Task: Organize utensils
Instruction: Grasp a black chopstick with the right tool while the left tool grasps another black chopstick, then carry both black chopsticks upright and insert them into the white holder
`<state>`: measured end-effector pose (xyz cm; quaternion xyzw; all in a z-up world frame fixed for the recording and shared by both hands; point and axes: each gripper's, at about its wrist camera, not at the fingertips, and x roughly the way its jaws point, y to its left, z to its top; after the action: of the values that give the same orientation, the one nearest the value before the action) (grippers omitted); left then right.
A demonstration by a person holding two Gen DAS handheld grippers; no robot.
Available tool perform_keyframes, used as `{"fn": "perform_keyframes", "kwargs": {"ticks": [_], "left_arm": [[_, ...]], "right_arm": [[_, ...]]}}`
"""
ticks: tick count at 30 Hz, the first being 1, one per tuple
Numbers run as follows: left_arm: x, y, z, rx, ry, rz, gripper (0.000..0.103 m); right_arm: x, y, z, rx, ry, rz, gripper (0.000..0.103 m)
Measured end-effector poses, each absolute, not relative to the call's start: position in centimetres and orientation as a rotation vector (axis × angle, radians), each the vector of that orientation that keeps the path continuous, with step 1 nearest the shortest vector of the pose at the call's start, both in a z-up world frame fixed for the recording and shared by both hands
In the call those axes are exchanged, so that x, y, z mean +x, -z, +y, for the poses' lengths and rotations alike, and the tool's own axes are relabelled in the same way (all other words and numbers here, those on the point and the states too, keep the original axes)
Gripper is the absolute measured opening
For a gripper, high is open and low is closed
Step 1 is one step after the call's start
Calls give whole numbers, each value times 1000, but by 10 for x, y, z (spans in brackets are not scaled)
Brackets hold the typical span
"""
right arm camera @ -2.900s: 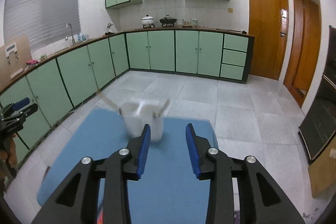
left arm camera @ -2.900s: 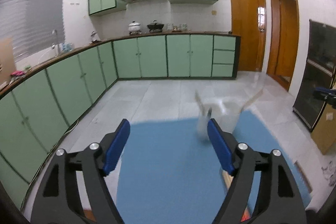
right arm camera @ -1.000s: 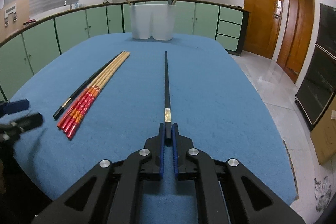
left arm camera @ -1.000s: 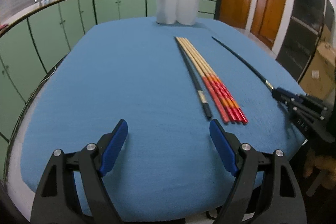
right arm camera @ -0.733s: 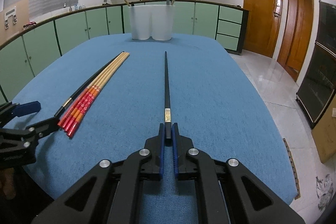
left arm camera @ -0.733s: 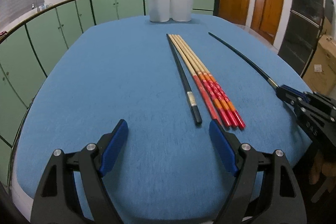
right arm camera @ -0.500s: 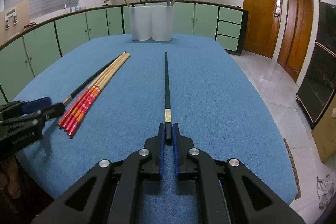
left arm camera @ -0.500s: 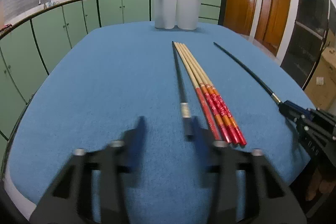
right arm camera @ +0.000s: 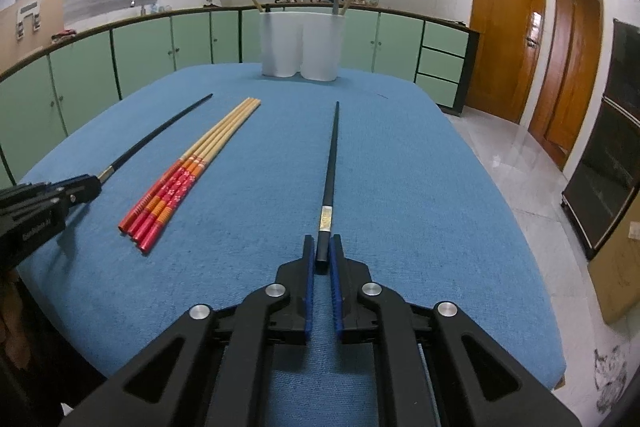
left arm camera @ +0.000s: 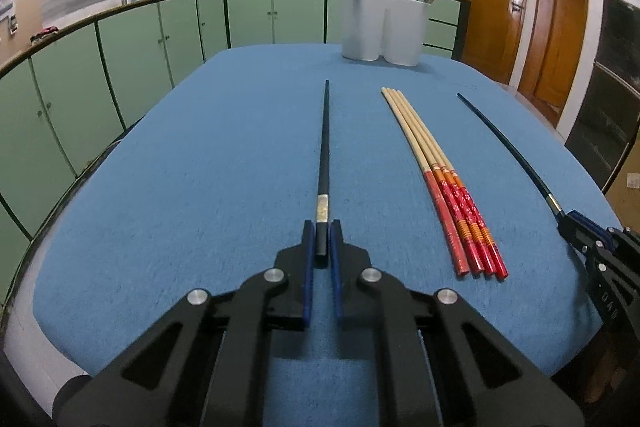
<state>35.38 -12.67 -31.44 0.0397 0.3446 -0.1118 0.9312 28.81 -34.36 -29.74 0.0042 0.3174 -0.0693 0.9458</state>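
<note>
Pinching one black chopstick each, the left gripper (left arm camera: 321, 247) and right gripper (right arm camera: 322, 253) are only beginning, while red-handled chopsticks (left arm camera: 448, 179) are lying outside the white holder (left arm camera: 382, 27).

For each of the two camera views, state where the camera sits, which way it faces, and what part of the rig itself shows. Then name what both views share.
Left wrist: sits behind the left claw, faces along the blue table toward the white holder; shows its own claw shut on a black chopstick, the right claw at far right.
Right wrist: sits behind the right claw, same heading; shows its claw shut on the other black chopstick, the left claw at far left.
Shared: table, holder, red-handled chopsticks, both black chopsticks, green cabinets.
</note>
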Motion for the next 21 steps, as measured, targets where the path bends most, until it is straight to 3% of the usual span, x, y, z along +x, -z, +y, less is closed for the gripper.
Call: {"fn": "perform_keyframes", "kwargs": {"ticks": [10, 21], "left_arm": [[355, 302, -119, 44, 265, 716, 6], [345, 204, -98, 14, 297, 650, 6]], "right_arm": [[284, 283, -349, 45, 138, 648, 7], [265, 182, -347, 24, 84, 573, 6]]}}
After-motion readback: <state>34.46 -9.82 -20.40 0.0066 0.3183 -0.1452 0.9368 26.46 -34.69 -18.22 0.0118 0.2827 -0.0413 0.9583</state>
